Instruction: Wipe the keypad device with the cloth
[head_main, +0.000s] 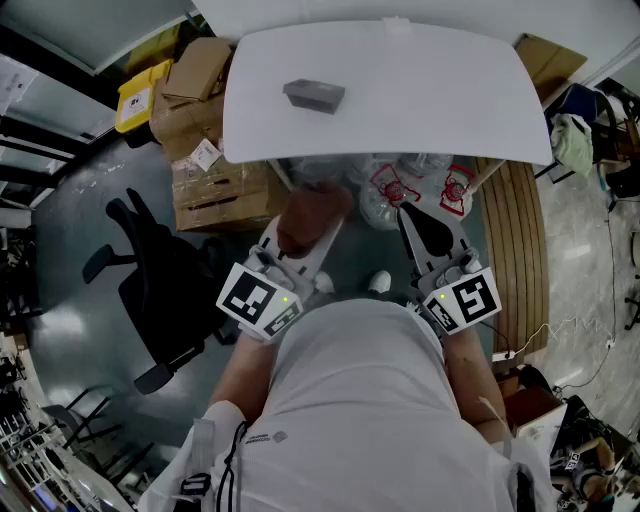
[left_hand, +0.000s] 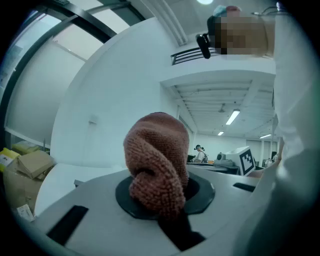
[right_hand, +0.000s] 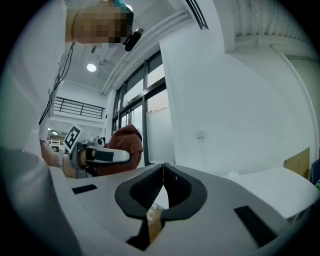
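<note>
**Head view:** keypad device (head_main: 314, 95), a small grey block, lies on the white table (head_main: 450, 100), well apart from both grippers; its long axis runs left to right across the picture, the right end a little nearer the person; its key face is too small to read; judged rigid and light, likely to slide under a wipe, best steadied at a short end; left gripper (head_main: 298, 238) holds a brown cloth (head_main: 312, 210); right gripper (head_main: 410, 215) is closed and empty.

**Left gripper view:** jaws pinched on the cloth (left_hand: 157, 160), a bunched, nubbly wad standing up above them; judged soft, light and compliant; it is held by its lower fold.

**Right gripper view:** right gripper (right_hand: 162, 187) jaws meet with nothing between; the cloth (right_hand: 127, 145) shows at left in the other gripper; the table (right_hand: 270, 185) lies at right.
</note>
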